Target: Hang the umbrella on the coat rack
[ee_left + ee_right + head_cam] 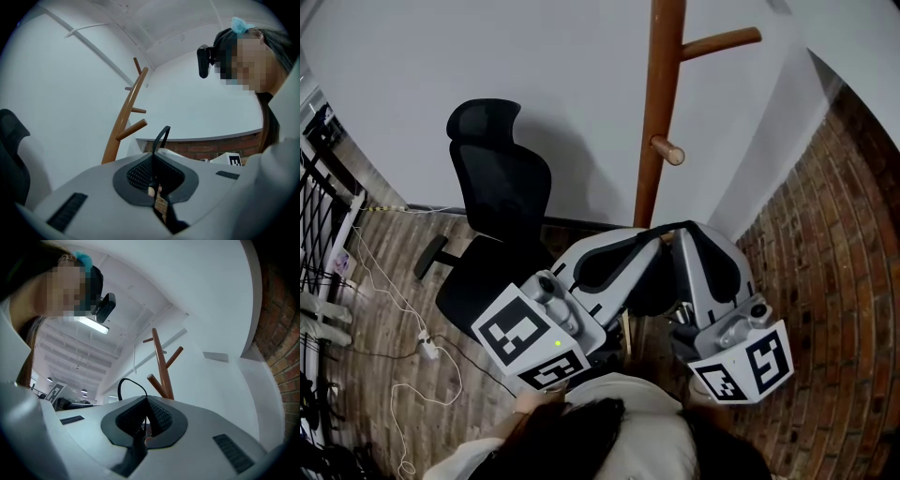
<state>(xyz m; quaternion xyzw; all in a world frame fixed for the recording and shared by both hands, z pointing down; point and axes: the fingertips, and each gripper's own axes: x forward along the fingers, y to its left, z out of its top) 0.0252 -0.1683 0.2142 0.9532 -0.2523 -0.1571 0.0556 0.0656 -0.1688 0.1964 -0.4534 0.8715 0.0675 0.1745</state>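
while the left gripper and right gripper both pinch the umbrella's thin black strap loop near the coat rack, body hidden below, the loop seems light, floppy, best held spread open.

The grey left tongs pinch a thin black strap loop; beyond rises a brown wooden coat rack.

The floor held a black chair just left of the coat rack. A white cord lay farther left.
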